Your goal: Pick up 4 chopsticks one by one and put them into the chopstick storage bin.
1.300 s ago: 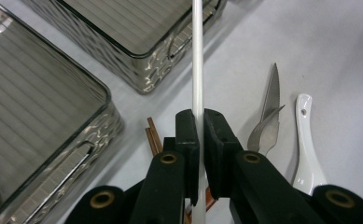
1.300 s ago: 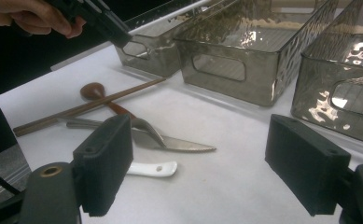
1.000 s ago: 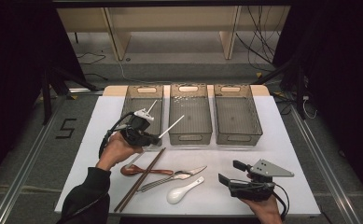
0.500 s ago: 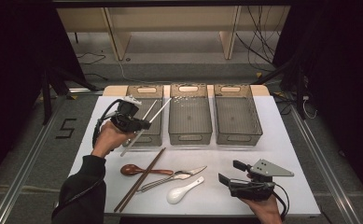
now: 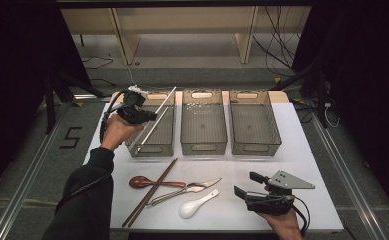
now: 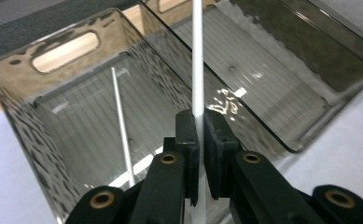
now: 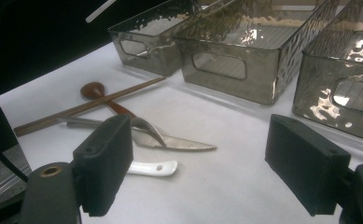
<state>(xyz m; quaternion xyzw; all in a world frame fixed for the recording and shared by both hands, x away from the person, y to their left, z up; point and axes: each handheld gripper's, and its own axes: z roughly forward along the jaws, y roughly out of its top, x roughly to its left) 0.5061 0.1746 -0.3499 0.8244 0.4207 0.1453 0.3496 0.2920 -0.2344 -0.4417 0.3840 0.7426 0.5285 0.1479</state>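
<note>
**While clamped in the left gripper, a white chopstick hangs over the left bin**

While the left gripper (image 6: 198,140) is held above the left bin (image 5: 151,148), its two black jaws are closed tight on a thin white chopstick (image 6: 197,56). That stick passes straight between the ribbed pads and runs on past their tips, slanting over the bin's open top. A second white chopstick (image 6: 122,126) lies on the ridged floor of the same bin. All three bins are smoky, see-through plastic, rectangular, with dimpled walls and oval handle slots.

Right gripper (image 7: 207,168): jaws wide apart, nothing between them, held low over the white table (image 5: 312,150) near its front edge. Before it lie a glossy white spoon (image 7: 153,168), a serrated metal knife (image 7: 179,141), a brown wooden spoon (image 7: 95,91) and a pair of long brown chopsticks (image 7: 90,106), the last crossing the wooden spoon's handle.
</note>
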